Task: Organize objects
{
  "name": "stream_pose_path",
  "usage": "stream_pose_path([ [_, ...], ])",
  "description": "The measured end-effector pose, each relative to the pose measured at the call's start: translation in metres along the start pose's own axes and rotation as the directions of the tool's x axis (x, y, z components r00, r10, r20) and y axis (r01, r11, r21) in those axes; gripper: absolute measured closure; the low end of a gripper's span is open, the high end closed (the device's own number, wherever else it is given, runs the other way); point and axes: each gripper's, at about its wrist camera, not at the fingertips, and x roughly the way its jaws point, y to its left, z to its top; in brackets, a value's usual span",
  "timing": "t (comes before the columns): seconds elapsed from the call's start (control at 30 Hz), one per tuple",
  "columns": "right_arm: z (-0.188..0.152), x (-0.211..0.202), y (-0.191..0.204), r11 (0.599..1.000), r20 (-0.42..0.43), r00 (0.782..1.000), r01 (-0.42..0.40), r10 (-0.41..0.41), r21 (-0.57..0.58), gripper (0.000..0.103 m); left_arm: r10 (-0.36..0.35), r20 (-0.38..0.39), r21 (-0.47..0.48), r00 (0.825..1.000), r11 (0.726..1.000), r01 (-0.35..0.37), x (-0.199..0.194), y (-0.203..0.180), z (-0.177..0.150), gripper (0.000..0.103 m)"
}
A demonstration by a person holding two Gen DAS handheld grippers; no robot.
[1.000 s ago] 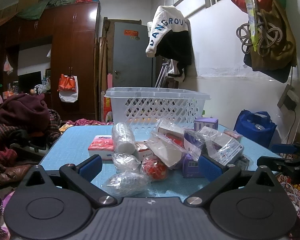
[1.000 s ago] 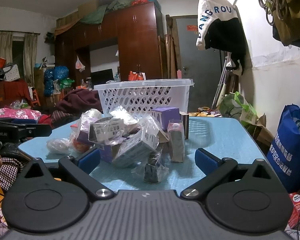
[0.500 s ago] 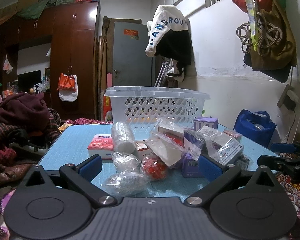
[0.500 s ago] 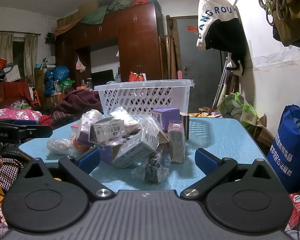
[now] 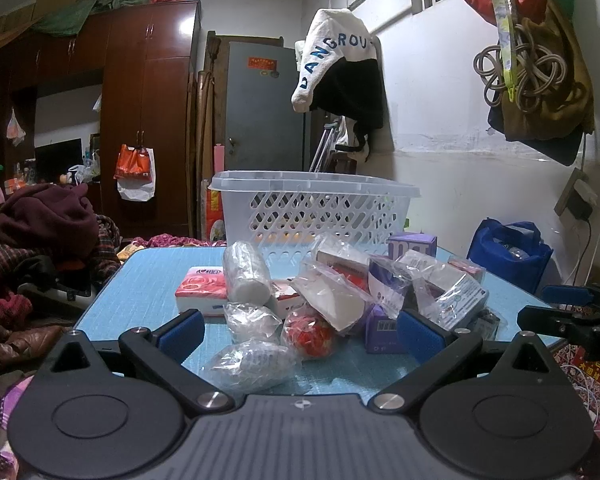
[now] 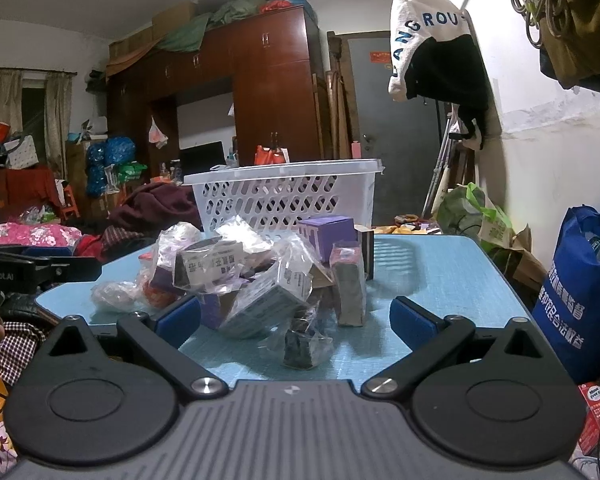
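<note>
A heap of small packaged goods lies on the blue table (image 5: 140, 284): a pink tissue pack (image 5: 202, 288), a white roll in plastic (image 5: 246, 274), a red item in a bag (image 5: 308, 330), a clear bag (image 5: 248, 364), purple boxes (image 5: 412, 245). Behind the heap stands a white lattice basket (image 5: 316, 208) (image 6: 284, 196). My left gripper (image 5: 298, 334) is open at the table's near edge, nothing between its fingers. My right gripper (image 6: 296, 318) is open too, facing a dark bagged item (image 6: 304, 344) and a bagged box (image 6: 266, 304).
A blue shopping bag (image 6: 580, 292) stands on the floor right of the table. Heaped clothes (image 5: 40, 232) lie to the left. Coats and cords hang on the right wall (image 5: 532, 72). A dark wardrobe (image 5: 148, 120) and grey door (image 5: 260, 104) are behind.
</note>
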Motion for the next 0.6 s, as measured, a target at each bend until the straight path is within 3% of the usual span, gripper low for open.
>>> stream_pose_path([
  [0.6,-0.001,0.0012,0.0008,1.0,-0.003,1.0,-0.003,0.003,-0.005,0.0,0.001,-0.001,-0.001,1.0,1.0,-0.001,0.0002,0.0006,-0.0004,0.0],
])
